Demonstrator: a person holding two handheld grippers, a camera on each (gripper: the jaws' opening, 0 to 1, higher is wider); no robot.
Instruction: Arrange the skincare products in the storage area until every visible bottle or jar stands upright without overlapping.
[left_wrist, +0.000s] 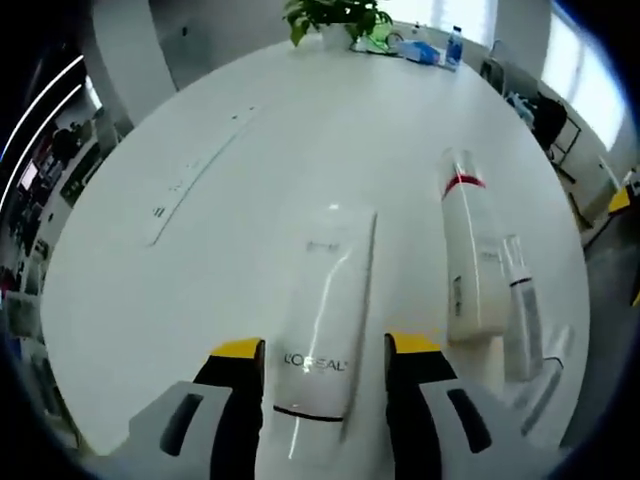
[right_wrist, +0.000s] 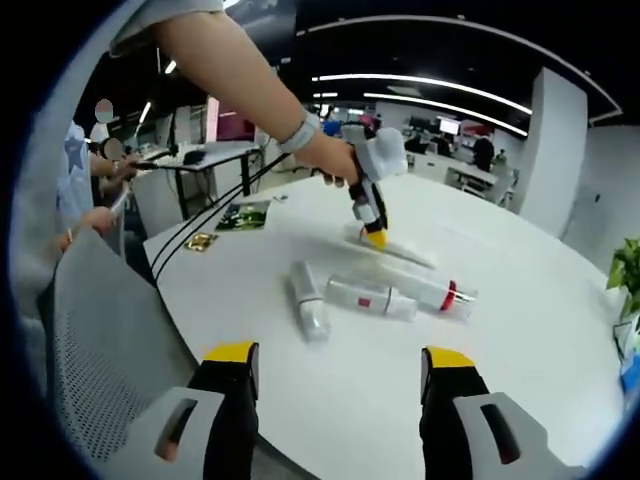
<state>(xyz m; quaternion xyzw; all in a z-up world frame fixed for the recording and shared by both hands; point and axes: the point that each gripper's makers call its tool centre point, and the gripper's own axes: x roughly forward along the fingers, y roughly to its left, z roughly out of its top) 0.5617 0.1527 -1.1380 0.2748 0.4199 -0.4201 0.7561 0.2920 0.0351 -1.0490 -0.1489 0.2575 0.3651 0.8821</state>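
Bright ceiling strips (right_wrist: 420, 95), glare on perhaps overexposed table (left_wrist: 300, 150), edges bowed.

Our left gripper (left_wrist: 326, 362) reaches low and forward, jaws spread wide. Our right gripper (right_wrist: 340, 368) hovers higher, jaws parted, holding nothing. From there we see our left hand (right_wrist: 335, 158) gripping its handle, arm outstretched.

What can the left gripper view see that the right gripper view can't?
Left gripper view alone: the L'Oreal tube up close, lying between the open left claw, with its label readable. Right gripper view alone: the open right claw above the table edge, a mesh chair and the person's hand. Both share the white table, the potted plant and the red-banded bottle lying flat.
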